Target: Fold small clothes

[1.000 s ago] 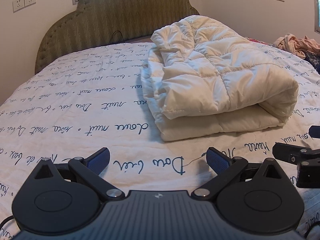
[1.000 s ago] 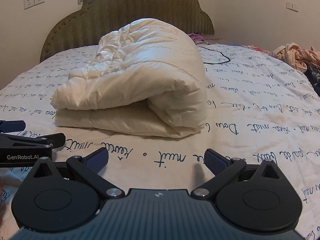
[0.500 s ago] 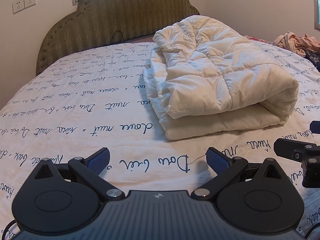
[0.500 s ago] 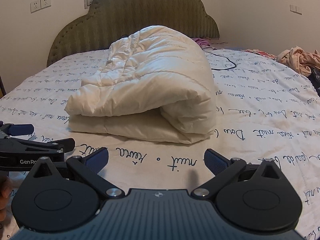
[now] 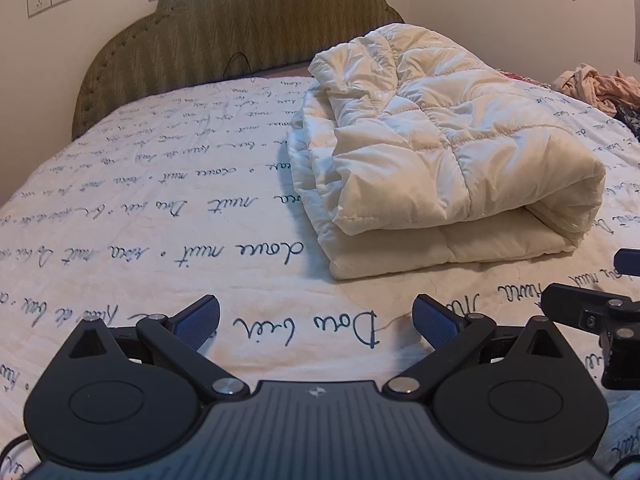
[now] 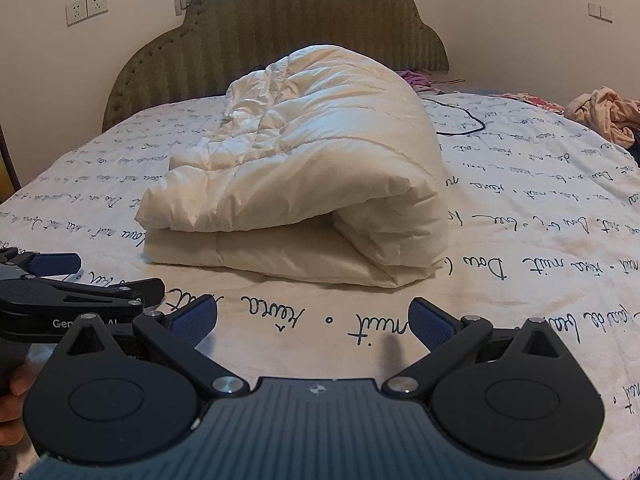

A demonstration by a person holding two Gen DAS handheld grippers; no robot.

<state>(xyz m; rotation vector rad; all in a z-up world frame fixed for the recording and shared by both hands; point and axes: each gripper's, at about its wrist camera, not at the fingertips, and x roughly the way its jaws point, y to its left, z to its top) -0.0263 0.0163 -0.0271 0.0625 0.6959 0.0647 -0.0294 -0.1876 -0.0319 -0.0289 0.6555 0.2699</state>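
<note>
Folded quilted jacket (image 6: 304, 176) beyond spread tongs (image 6: 314, 320)

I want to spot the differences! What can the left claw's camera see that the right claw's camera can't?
Only the left wrist view shows the right claw poking in at the edge, and the dark patterned cloth beside the pink clothes.

Only the right wrist view shows the left claw, part of a hand holding it, a black cable on the bed, and purple clothes by the headboard.

Both show the folded white quilt, the bedsheet with writing, the green headboard, the pink clothes pile, and open claws holding nothing.
</note>
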